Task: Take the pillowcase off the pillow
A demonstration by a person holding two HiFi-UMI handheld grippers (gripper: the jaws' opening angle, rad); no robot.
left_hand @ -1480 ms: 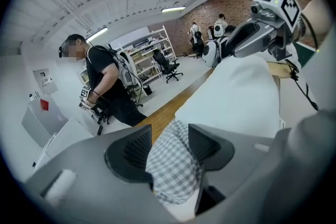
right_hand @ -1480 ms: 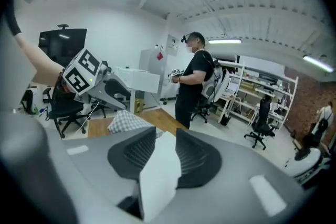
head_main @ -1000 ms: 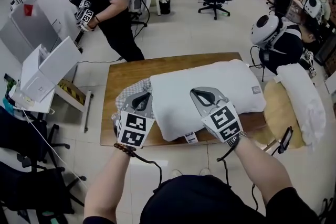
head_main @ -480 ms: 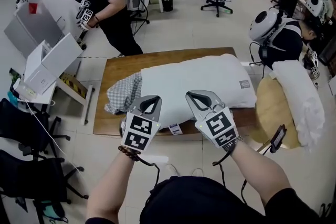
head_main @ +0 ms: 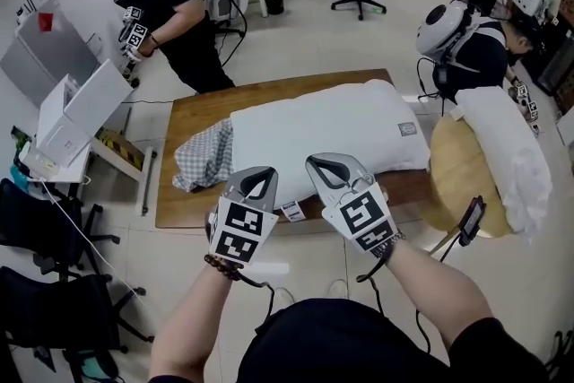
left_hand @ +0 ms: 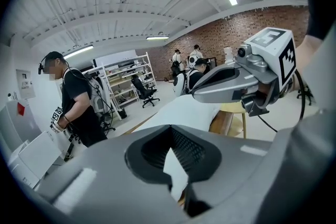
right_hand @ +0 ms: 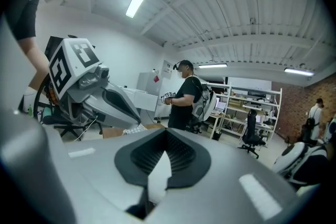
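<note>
At the near edge of the brown wooden worktop [head_main: 179, 206], the grey left tool [head_main: 258, 175] and grey right tool [head_main: 319, 164] are hovering, both closed on nothing, probably between grips. Beyond, the large white pillow [head_main: 327, 134] is lying almost wholly outside the crumpled grey-checked pillowcase [head_main: 204, 155], which is bunching against its left end.

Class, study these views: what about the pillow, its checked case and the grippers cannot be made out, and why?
- Head view: parts of the pillow's near edge, behind the left gripper and right gripper.
- Head view: whether the checked pillowcase covers the pillow's left end; its bunched folds hide the join.
- Head view: print on the white tag, too small.
- Left gripper view: the checked pillowcase, blocked by that gripper's own body.
</note>
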